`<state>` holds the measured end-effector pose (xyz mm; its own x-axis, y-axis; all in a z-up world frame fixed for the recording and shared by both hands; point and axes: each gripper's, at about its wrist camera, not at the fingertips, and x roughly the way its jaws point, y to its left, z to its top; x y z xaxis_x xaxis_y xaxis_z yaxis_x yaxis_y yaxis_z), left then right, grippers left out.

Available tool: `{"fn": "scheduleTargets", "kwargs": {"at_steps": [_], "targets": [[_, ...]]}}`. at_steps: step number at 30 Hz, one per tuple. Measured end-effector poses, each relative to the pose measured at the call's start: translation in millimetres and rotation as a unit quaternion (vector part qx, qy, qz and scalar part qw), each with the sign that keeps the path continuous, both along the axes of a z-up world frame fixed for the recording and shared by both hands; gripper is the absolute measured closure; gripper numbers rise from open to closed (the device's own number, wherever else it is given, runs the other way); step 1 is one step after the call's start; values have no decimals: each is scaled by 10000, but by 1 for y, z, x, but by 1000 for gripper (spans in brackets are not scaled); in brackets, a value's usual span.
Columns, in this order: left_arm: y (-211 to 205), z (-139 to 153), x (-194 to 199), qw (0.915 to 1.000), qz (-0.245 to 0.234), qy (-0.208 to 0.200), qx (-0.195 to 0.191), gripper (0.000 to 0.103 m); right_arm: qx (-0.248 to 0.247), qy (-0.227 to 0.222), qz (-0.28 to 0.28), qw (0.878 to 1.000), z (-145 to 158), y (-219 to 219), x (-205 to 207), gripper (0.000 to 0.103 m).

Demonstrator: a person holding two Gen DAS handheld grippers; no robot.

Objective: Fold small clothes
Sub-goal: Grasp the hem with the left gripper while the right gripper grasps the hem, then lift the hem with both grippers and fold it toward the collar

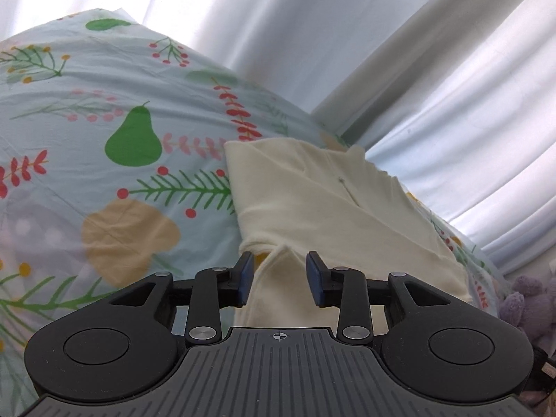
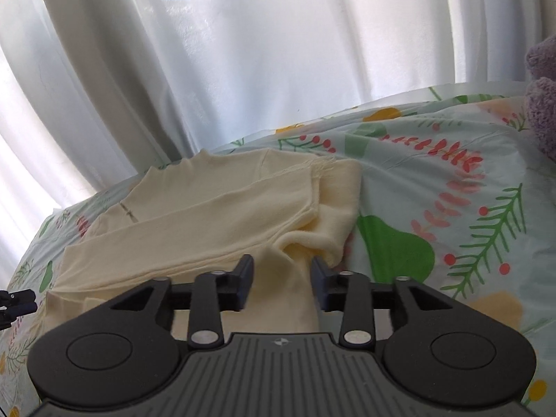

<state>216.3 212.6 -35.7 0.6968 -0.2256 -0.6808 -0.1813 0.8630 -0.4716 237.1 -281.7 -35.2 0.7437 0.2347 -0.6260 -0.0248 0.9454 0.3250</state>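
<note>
- Since both grippers stand with jaws parted and pads clear of cloth, nothing is gripped: left gripper (image 1: 279, 278) and right gripper (image 2: 282, 283) each straddle a strip of the garment (image 1: 333, 205) without pinching it.
- Garment: cream, partly folded, lying on the printed sheet (image 1: 114, 160) close to the bed's far edge, curtain (image 2: 243, 52) behind.
- Risk: the folded-over sleeve (image 2: 194, 208) is loose; a gripper dragging out low could catch the hem and pull the fold open.
- Risk: a bunched pocket of cloth (image 2: 312, 239) sits just beyond the right gripper; folding over it would likely leave a lump and a crooked edge.
- Risk: closing on one layer only would probably peel the stack apart when lifted.
- Risk: garment sits close to the edge; a push away could slide it off.
- Count: one garment, two grippers, one sheet, one purple plush thing (image 1: 531, 302) at the side; whether it is one toy or more, cannot tell.
</note>
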Motion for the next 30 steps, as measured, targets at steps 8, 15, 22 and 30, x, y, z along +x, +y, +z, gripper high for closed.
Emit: {"fn": "scheduleTargets", "kwargs": {"at_steps": [8,15,22,30], "targets": [[-23,-22,8,9957,-592,270,659,59,-766,141,837,9934,-14,18,3,64],[-32,-23,13,9925,-646,154,1023,68,-1097,93,965,9892,-19,33,13,84],[-39,-19,16,9897,-730,141,1224,93,-1342,-56,1056,9853,-19,41,13,97],[-45,42,2,9872,-910,-540,1197,94,-1328,-839,1210,9802,31,39,-13,98]]}}
